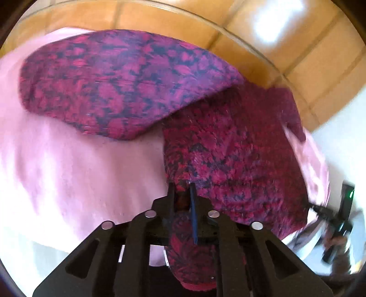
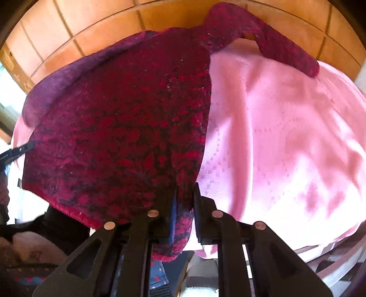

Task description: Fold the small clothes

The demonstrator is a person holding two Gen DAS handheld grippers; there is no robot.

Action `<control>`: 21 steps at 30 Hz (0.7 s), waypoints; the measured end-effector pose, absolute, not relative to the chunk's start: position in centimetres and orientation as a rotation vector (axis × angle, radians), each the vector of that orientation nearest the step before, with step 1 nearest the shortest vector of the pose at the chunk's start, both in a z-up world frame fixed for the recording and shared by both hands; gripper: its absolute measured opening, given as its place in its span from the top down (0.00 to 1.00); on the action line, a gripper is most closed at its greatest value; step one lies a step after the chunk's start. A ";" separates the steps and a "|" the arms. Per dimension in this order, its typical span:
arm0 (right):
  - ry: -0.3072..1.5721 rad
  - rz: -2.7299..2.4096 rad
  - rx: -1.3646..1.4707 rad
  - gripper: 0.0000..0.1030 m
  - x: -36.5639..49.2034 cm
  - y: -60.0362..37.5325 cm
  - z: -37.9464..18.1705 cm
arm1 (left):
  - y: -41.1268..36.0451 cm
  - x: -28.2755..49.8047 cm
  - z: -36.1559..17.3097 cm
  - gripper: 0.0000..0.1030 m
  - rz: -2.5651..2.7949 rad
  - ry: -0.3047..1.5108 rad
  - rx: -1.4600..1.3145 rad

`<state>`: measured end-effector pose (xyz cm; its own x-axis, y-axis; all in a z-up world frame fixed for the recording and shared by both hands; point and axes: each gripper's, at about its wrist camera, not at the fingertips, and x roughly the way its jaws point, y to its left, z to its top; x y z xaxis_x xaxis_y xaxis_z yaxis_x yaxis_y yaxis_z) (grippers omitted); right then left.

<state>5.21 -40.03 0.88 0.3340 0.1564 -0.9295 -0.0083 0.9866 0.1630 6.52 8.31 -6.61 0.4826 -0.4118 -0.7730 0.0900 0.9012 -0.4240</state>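
A small red and dark purple patterned knit sweater (image 1: 233,146) lies on a pink cloth (image 1: 75,164). One sleeve (image 1: 119,82) stretches out to the left in the left wrist view. My left gripper (image 1: 182,194) is shut on the sweater's hem edge. In the right wrist view the sweater (image 2: 119,118) fills the left half, with a sleeve (image 2: 281,45) reaching far right over the pink cloth (image 2: 286,137). My right gripper (image 2: 185,196) is shut on the sweater's other hem corner. The right gripper also shows in the left wrist view (image 1: 331,219), blurred.
Orange-brown floor tiles (image 1: 183,20) lie beyond the cloth's far edge. More clothes (image 2: 27,258), one with red dots, sit low at the left in the right wrist view. A white surface (image 1: 343,146) shows at the right.
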 end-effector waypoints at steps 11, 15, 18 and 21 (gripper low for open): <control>1.047 0.255 0.079 0.30 8.9 -31.6 3.3 | 20.0 7.1 -2.7 0.22 0.184 0.771 -0.305; 1.093 0.340 0.070 0.30 10.7 -26.8 0.9 | 24.8 9.6 -3.5 0.17 0.227 0.790 -0.299; 1.116 0.373 0.074 0.30 11.3 -24.6 0.4 | 27.9 11.6 -4.1 0.17 0.178 0.798 -0.399; 1.135 0.377 0.073 0.29 12.1 -23.3 -0.2 | 30.0 13.6 -4.8 0.17 0.112 0.778 -0.502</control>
